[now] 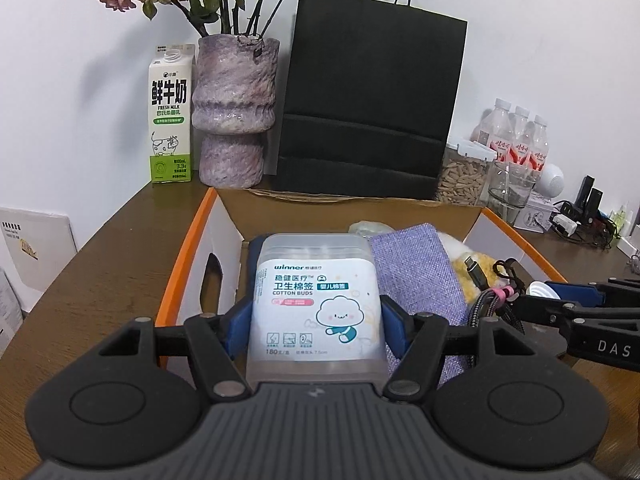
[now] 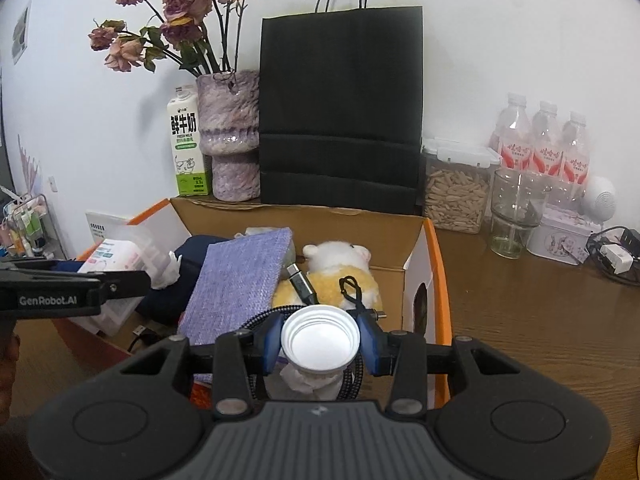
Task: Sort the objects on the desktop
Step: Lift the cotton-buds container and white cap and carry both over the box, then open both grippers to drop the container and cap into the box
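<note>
With the left gripper (image 1: 316,326) clamped on the cotton bud box (image 1: 314,300) and the right gripper (image 2: 319,346) pinching a white paper cup (image 2: 319,340), both over the cardboard box (image 2: 430,264), that thin cup could crumple or tip out against the cables inside.

Both rigs look the same: the left hand-held gripper (image 1: 316,316) and the right hand-held gripper (image 2: 320,344) each have a matte black frame with two big round discs, a ribbed dark grey body in the middle, and silver pivot pins on the linkage arms. The finger pads (image 1: 394,330) are blue. White "GenRobot.AI" lettering runs down one side arm, "DAS" on the other.
</note>
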